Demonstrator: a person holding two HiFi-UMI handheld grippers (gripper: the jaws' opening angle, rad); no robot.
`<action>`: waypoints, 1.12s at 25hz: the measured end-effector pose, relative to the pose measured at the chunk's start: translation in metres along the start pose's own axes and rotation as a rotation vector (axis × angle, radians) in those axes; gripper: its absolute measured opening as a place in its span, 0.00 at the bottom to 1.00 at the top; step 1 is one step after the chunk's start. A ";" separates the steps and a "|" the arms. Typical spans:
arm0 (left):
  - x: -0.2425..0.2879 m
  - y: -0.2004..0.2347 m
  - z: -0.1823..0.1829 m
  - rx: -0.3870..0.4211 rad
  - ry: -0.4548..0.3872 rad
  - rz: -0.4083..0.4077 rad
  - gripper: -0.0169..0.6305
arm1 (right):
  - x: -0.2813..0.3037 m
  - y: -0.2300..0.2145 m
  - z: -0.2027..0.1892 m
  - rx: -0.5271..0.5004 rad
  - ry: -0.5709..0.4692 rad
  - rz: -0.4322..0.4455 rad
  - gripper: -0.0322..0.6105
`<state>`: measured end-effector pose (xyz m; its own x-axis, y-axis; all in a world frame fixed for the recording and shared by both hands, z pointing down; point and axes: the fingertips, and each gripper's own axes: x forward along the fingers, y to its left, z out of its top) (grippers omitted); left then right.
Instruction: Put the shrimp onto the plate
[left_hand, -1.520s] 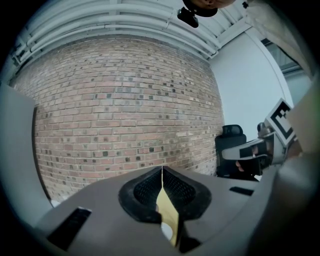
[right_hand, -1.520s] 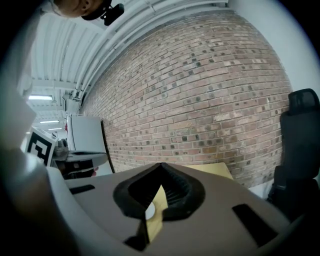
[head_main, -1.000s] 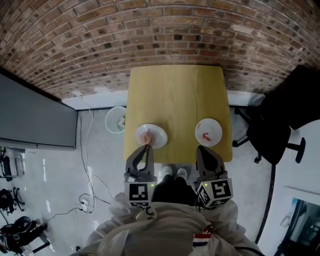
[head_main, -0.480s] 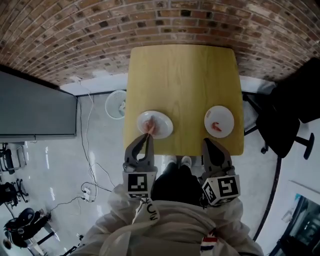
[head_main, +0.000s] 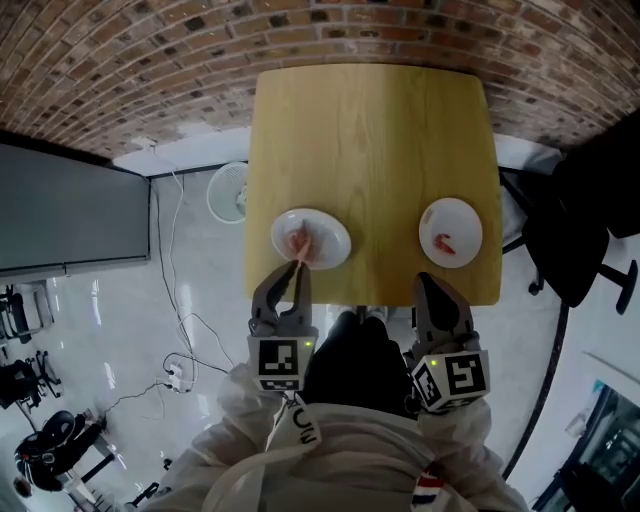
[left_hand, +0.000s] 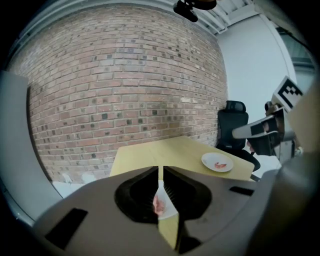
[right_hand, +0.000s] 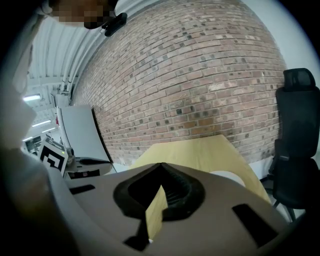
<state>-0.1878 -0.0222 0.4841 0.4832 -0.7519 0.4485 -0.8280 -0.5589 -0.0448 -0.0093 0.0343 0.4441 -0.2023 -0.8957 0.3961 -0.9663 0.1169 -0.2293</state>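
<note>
On the yellow table (head_main: 370, 140) stand two white plates. The left plate (head_main: 325, 232) holds a pink shrimp (head_main: 297, 243), and the right plate (head_main: 462, 222) holds a red shrimp (head_main: 445, 243). My left gripper (head_main: 297, 268) is shut and empty, its tips over the near rim of the left plate. In the left gripper view that shrimp (left_hand: 160, 204) shows through the slit between the closed jaws of the left gripper (left_hand: 160, 170). My right gripper (head_main: 430, 282) hangs just before the table's near edge, short of the right plate, jaws together with nothing in them (right_hand: 160, 167).
A black office chair (head_main: 590, 230) stands right of the table. A white round fan (head_main: 228, 192) and cables (head_main: 180, 340) lie on the floor at the left, beside a grey panel (head_main: 70, 215). A brick wall (head_main: 300, 25) is behind the table.
Both grippers have sunk lower at the table's near edge, and the table and plates now fill more of the head view. The jaws of both stay closed.
</note>
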 end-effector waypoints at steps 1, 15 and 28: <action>0.003 0.000 -0.005 -0.001 0.013 -0.004 0.05 | 0.001 -0.002 -0.003 0.005 0.002 -0.007 0.09; 0.029 0.004 -0.048 0.041 0.164 -0.060 0.11 | 0.007 -0.007 -0.017 0.051 0.034 -0.035 0.09; 0.050 0.003 -0.076 0.081 0.333 -0.155 0.28 | 0.005 -0.017 -0.029 0.101 0.044 -0.062 0.09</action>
<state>-0.1878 -0.0347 0.5741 0.4710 -0.5091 0.7204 -0.7206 -0.6931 -0.0186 0.0017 0.0407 0.4761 -0.1520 -0.8799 0.4501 -0.9567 0.0165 -0.2907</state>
